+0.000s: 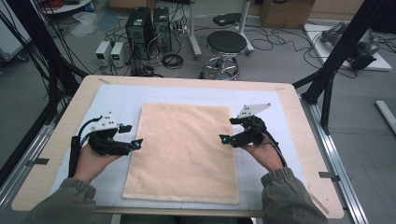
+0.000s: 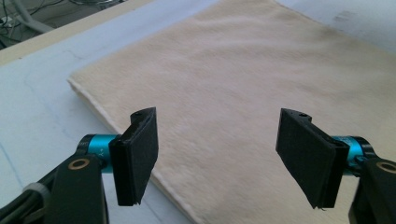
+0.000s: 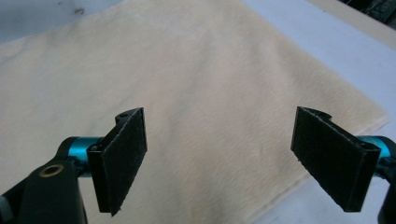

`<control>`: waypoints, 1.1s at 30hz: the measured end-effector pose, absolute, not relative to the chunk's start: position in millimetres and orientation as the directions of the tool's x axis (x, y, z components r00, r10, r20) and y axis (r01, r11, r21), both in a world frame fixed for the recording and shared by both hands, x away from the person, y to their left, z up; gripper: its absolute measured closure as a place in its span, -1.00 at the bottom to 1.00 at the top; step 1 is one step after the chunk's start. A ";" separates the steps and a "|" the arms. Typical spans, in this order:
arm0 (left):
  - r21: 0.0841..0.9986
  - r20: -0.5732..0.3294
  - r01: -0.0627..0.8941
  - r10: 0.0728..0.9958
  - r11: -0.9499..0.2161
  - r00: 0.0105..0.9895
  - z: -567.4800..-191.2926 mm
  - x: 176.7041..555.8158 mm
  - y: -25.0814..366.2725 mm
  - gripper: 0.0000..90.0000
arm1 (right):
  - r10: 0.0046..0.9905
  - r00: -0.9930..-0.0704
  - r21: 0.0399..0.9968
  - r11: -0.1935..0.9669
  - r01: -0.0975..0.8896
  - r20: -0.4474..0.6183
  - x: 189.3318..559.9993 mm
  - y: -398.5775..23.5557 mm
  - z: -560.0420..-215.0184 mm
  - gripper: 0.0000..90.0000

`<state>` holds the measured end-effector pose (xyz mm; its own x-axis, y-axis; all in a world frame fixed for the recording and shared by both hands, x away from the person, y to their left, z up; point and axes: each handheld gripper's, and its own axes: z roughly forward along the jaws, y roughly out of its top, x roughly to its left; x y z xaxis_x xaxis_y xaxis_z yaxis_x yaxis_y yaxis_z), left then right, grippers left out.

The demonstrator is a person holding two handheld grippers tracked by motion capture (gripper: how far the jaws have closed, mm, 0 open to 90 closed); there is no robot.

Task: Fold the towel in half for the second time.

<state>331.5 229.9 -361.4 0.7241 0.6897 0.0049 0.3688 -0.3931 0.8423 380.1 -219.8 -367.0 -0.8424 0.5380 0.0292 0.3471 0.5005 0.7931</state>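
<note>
A cream towel (image 1: 184, 151) lies flat in the middle of a pale mat (image 1: 119, 95) on the table. My left gripper (image 1: 133, 137) hovers at the towel's left edge, pointing inward. Its jaws stand wide apart over the towel (image 2: 243, 84) with nothing between them. My right gripper (image 1: 225, 130) hovers at the towel's right edge, facing the left one. Its black pads (image 3: 122, 158) stand open above the towel (image 3: 187, 93), which they do not touch.
The wooden table (image 1: 303, 135) ends close behind the mat. Beyond it on the floor stand a round stool (image 1: 226, 44), computer towers (image 1: 140, 28) and loose cables. Black frame struts (image 1: 343, 42) rise at the right.
</note>
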 end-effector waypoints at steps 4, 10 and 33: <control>0.839 0.010 0.386 0.720 -0.384 0.694 -357.7 357.3 229.6 -0.30 | 0.582 -0.813 0.794 0.481 0.372 0.029 403.1 -219.3 -363.0 -0.60; 0.835 -0.019 0.429 0.761 -0.345 0.649 -371.2 391.9 227.7 -0.25 | 0.633 -0.773 0.796 0.448 0.408 0.040 430.3 -221.2 -374.9 -0.53; 0.730 -0.053 0.554 0.776 -0.399 0.628 -438.0 433.0 220.6 0.12 | 0.689 -0.721 0.667 0.500 0.553 0.081 465.0 -227.2 -436.7 -0.17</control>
